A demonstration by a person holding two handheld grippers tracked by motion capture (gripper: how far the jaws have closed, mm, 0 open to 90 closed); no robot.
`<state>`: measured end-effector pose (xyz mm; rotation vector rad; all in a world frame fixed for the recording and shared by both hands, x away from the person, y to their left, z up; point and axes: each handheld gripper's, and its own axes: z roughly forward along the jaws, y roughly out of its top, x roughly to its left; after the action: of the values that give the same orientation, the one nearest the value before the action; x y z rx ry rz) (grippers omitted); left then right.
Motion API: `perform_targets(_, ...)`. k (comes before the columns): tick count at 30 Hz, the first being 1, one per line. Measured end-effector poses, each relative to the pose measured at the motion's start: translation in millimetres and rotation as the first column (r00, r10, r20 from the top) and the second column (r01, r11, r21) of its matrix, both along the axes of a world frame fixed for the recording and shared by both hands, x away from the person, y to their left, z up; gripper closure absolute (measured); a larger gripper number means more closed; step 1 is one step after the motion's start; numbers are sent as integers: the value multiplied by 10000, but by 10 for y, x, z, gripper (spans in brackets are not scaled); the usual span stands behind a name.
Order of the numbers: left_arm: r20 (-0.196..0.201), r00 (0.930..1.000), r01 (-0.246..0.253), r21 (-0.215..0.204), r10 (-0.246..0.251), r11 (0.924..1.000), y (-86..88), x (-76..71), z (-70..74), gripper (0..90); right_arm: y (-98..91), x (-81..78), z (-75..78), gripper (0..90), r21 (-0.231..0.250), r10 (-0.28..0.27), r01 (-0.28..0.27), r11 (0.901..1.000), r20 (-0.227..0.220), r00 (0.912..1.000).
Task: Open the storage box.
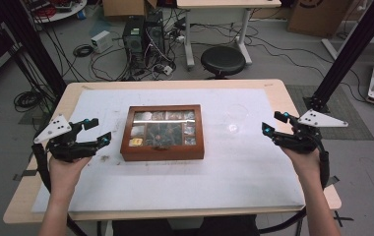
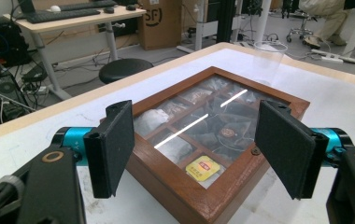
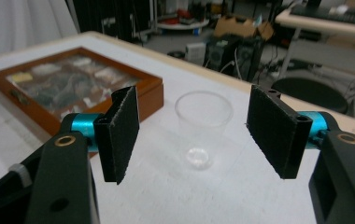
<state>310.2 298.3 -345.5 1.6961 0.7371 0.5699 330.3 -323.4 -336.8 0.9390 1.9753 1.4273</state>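
Left gripper [image 1: 98, 132] gapes at mid-left, facing the box [image 1: 163, 132]; right gripper [image 1: 273, 123] (also released) lines up on the cup [image 3: 203, 128].

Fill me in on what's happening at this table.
A person holds a two-jaw gripper in each hand over a white-covered table. The left gripper, jaws open, points at a closed wooden tea box with a glass lid; a yellow tea bag packet shows inside. The right gripper, also open, faces a clear plastic cup standing upright beside the box. Neither gripper touches anything yet.
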Motion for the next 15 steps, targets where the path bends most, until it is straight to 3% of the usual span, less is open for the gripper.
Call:
perform_targets(4,100,9999,20,-89,-19,10000,-2,14,-6,287,-56,-17,-2,339,495,-167,141,9987,509,9986)
perform_targets(7,149,9999,-56,-91,57,9999,-7,17,-5,287,-67,-13,-9,339,444,-289,262,9987,598,9978)
perform_targets(13,122,9999,108,-190,-106,9998,-19,19,0,289,-69,36,-36,278,172,-687,688,9975,-29,9976)
perform_targets(15,35,9999,149,-205,-148,9997,-26,25,-6,288,-69,27,-21,277,199,-731,731,9971,-44,9973)
